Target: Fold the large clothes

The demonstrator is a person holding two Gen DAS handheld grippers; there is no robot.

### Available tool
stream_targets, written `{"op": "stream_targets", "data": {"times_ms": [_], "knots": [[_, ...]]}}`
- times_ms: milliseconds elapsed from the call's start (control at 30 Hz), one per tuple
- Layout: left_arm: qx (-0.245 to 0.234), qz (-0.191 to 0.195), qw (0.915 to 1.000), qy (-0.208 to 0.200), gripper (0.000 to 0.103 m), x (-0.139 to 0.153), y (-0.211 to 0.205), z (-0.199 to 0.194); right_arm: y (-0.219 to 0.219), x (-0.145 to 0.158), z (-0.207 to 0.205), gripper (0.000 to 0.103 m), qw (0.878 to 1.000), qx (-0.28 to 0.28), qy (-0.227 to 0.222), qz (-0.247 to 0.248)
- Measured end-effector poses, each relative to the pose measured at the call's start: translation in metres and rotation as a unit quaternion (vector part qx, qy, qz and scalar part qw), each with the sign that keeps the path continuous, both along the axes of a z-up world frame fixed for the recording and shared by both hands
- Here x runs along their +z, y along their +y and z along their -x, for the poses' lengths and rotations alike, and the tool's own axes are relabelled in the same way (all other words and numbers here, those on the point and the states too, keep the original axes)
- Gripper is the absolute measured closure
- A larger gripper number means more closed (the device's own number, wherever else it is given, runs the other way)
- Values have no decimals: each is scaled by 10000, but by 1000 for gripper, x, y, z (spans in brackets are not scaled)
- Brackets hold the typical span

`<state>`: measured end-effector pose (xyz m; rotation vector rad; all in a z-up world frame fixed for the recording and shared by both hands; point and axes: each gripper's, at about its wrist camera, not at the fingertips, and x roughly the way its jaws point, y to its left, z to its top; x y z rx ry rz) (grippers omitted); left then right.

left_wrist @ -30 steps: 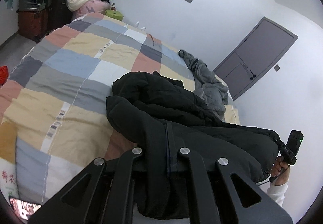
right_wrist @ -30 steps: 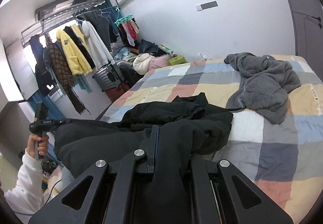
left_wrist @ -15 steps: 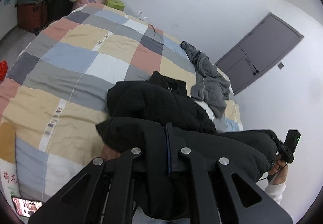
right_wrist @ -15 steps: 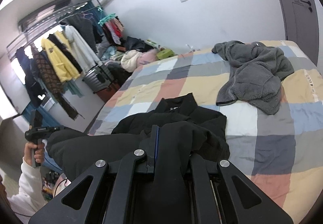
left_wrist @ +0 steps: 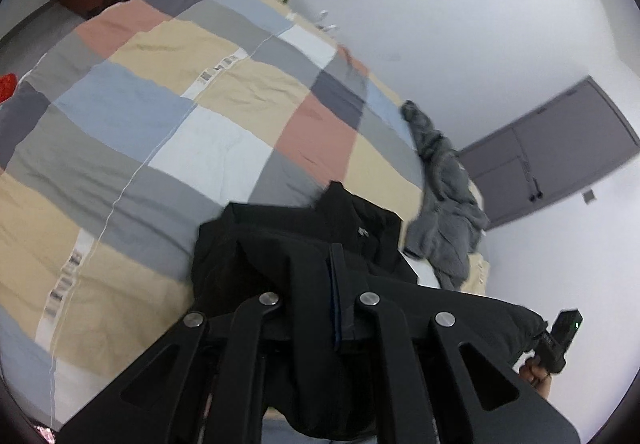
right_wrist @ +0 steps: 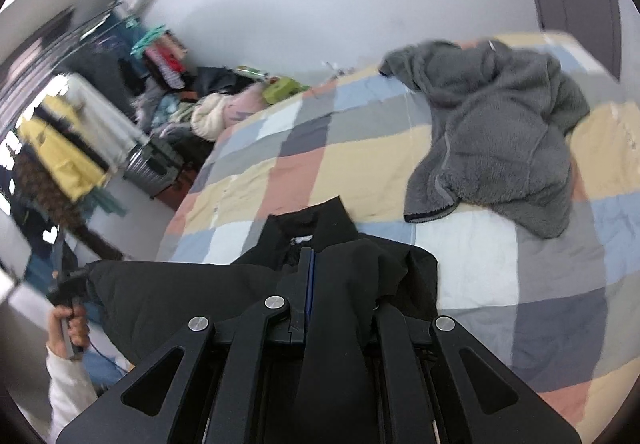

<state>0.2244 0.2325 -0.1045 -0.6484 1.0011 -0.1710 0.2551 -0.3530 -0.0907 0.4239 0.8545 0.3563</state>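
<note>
Bedroom scene: a patchwork quilt (left_wrist: 168, 132) covers the bed, with a grey fleece (right_wrist: 500, 132) dumped near the far side. Black jacket (right_wrist: 192, 296) is stretched between both tools at the near edge, collar end lying on the quilt. Left hand-held gripper (left_wrist: 334, 284) is clamped on one bit of the jacket, right hand-held gripper (right_wrist: 308, 284) clamped on another. Looks like early days to me: it's still being laid out, no neat fold yet, and the fleece hasn't been touched.
</note>
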Motion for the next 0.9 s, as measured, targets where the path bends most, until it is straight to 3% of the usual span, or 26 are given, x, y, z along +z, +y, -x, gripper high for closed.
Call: {"op": "stream_targets", "data": {"times_ms": [133,500,633,800,900], "knots": [[135,-298,9987,394,92,-27,-13,-55,-3,-30,-46,98,9990,-253,380,-16],[247,-964,9877,1209,89,-93,-39,-143,-3,-106,-130,99,9903,-658,1220,126],[294,-1041,9831,1475,89,-111,-45,-160,1,-134,-149,99,9863,-648,1505,215],[49,-1478,9762,1584,89,-118,-63,-175,3,-166,-164,100,9804,-629,1844,284],[28,-1470,9759,1612,89,-124,-64,-178,4,-179,-168,100,9779,-650,1973,223]]}}
